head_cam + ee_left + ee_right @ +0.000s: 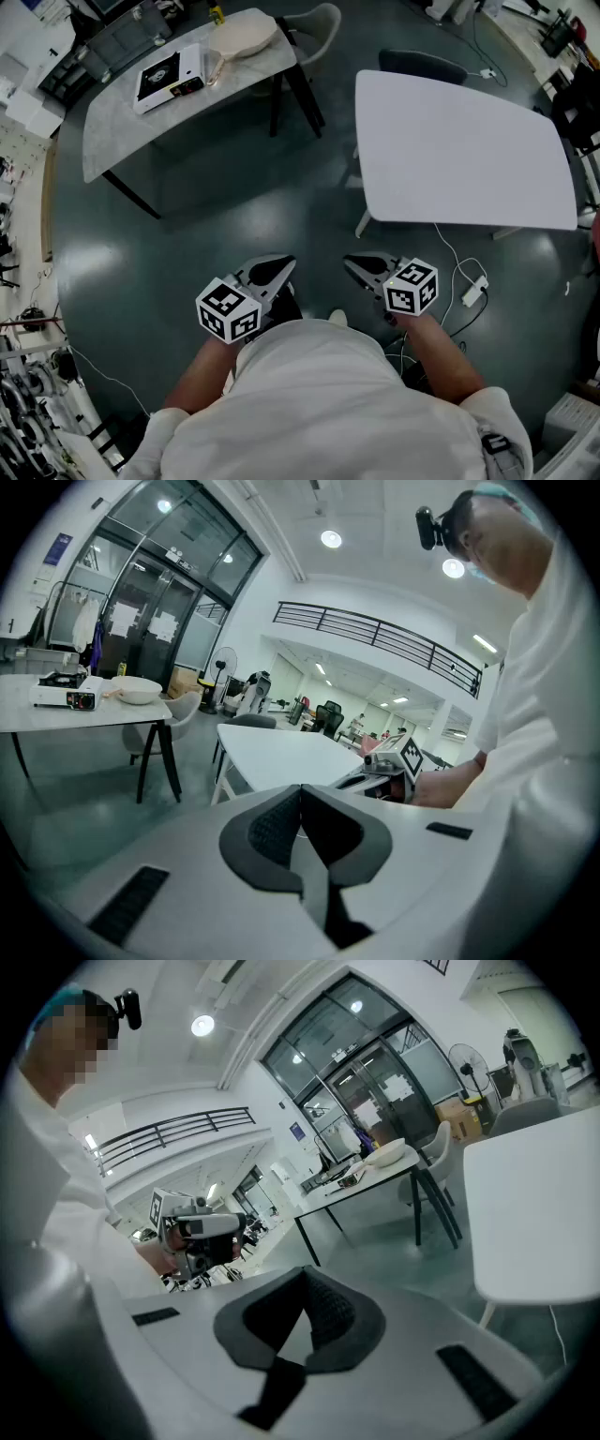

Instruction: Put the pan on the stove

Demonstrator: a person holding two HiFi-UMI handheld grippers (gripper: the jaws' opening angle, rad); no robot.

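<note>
Currently both tools were shut with nothing between the jaws: left gripper (274, 270) and right gripper (364, 268) hung well short of the grey table (117, 141). The pan (246, 36) lay on that table, just beside the stove (169, 77), not on it. Risk: a shallow rim grip could let it tilt or slip.

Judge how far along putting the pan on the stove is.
Done: nothing yet. The pan lies on the grey table beside the stove, not on it. In hand: nothing; the left claw and right claw are shut and empty, close to the person, away from that table. Left: go over, grip the pan and set it on the stove.
</note>
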